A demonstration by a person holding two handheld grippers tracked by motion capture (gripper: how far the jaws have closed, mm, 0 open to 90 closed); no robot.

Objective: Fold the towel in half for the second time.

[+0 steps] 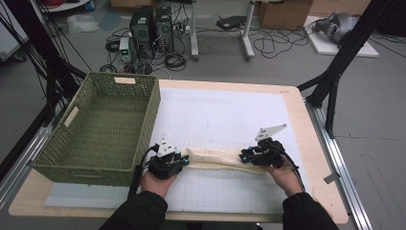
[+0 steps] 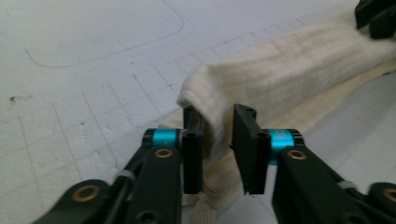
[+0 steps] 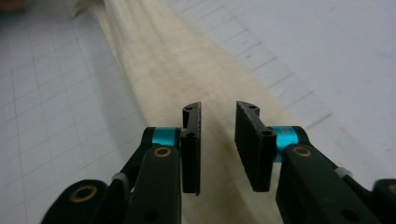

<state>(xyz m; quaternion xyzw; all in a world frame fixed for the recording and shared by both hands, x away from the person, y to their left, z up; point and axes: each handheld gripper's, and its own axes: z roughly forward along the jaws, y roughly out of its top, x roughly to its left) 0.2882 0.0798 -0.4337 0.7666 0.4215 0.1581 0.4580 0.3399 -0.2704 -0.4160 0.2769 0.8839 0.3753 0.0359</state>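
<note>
A long cream cloth (image 1: 215, 157), folded into a narrow strip, lies across the white grid mat (image 1: 225, 115) between my two grippers. My left gripper (image 1: 184, 162) is at the strip's left end. In the left gripper view the cloth's (image 2: 280, 70) folded end rises between the jaws (image 2: 218, 116), which stand a little apart and do not press on it. My right gripper (image 1: 244, 155) is at the right end of the strip. In the right gripper view its jaws (image 3: 217, 109) are parted over the cloth (image 3: 163, 60), with nothing between them.
A green woven basket (image 1: 153, 110) stands on the left part of the table, close to my left hand. Beyond the cloth the white mat runs to the table's far edge. Black frame posts (image 1: 335, 76) stand off the right side.
</note>
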